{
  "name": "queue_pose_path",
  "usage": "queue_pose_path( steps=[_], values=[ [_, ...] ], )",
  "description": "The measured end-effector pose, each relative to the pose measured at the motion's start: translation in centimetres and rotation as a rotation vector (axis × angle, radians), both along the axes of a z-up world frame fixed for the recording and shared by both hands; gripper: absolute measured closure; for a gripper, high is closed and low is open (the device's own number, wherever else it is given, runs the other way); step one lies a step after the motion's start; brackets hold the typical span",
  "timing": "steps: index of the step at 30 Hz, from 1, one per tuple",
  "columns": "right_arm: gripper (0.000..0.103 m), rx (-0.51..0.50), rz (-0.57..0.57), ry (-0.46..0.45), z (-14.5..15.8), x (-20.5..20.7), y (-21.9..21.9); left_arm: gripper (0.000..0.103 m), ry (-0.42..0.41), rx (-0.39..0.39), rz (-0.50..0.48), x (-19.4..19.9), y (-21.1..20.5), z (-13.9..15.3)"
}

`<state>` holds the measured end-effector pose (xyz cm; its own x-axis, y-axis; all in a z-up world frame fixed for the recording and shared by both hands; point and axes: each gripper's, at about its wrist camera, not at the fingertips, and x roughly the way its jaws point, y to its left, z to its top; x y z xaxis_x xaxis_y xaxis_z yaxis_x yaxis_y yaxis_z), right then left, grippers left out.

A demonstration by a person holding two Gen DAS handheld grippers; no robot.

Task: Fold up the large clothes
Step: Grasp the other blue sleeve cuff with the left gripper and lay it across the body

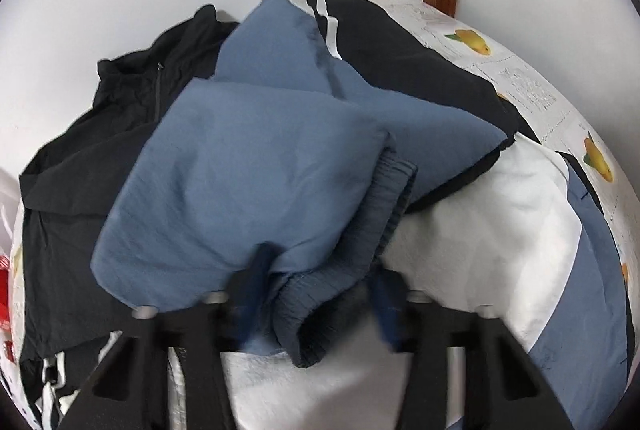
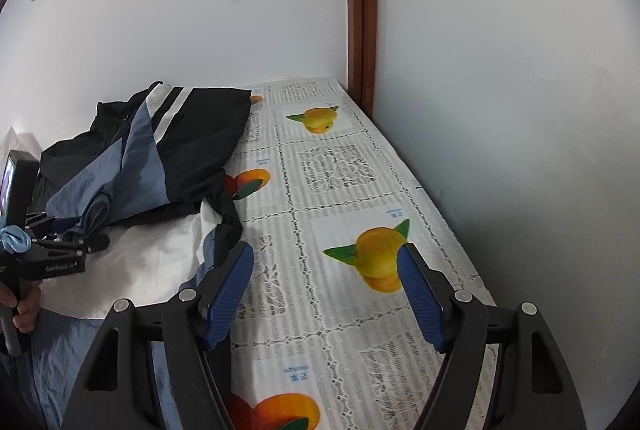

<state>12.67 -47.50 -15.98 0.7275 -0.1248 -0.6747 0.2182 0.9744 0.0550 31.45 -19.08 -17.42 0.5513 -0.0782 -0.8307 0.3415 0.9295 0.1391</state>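
Observation:
A large blue, black and white jacket lies bunched on the table; it also shows at the left of the right wrist view. My left gripper has its jaws apart with the jacket's blue sleeve and ribbed cuff lying between the fingers. In the right wrist view the left gripper sits at the sleeve end. My right gripper is open and empty, over the tablecloth to the right of the jacket.
The table has a white lace-pattern cloth with fruit prints. White walls meet at a brown wooden strip behind the table's far right corner. Something red sits at the left edge.

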Motion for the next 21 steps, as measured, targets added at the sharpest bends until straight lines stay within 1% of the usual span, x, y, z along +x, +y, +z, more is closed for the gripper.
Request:
queue_pose_path(
  steps=[1,2,3,5,6,8,12,15,17,21],
  values=[
    [0.03,0.003,0.001,0.001,0.1,0.0,0.2,0.084,-0.002,0.008,0.001,0.0,0.2,0.2],
    [0.03,0.008,0.006,0.002,0.2,0.1,0.4,0.089,0.003,-0.018,0.0,0.0,0.8,0.6],
    [0.03,0.009,0.01,0.005,0.4,0.2,0.8,0.09,0.006,-0.044,0.003,0.0,1.2,1.0],
    [0.03,0.003,0.022,0.005,0.9,0.3,1.7,0.091,0.012,-0.094,0.003,-0.1,2.6,2.2],
    [0.03,0.0,0.033,0.002,1.3,0.3,2.3,0.091,-0.001,-0.112,0.01,-0.4,3.5,2.9],
    [0.03,-0.01,0.059,-0.005,2.3,0.5,3.8,0.091,-0.036,-0.123,0.032,-0.7,5.3,4.4],
    [0.03,-0.024,0.117,-0.02,3.8,1.4,7.1,0.091,-0.102,-0.162,0.101,-1.0,10.3,7.3],
    [0.03,-0.013,0.158,-0.02,4.6,2.9,9.6,0.091,-0.131,-0.206,0.157,-0.7,14.2,8.8],
    [0.03,-0.015,0.188,-0.017,5.0,4.0,11.5,0.091,-0.159,-0.219,0.204,-0.4,16.9,9.4],
    [0.03,-0.031,0.239,-0.006,5.0,6.4,14.6,0.091,-0.167,-0.255,0.284,1.0,21.4,9.1]
  ],
)
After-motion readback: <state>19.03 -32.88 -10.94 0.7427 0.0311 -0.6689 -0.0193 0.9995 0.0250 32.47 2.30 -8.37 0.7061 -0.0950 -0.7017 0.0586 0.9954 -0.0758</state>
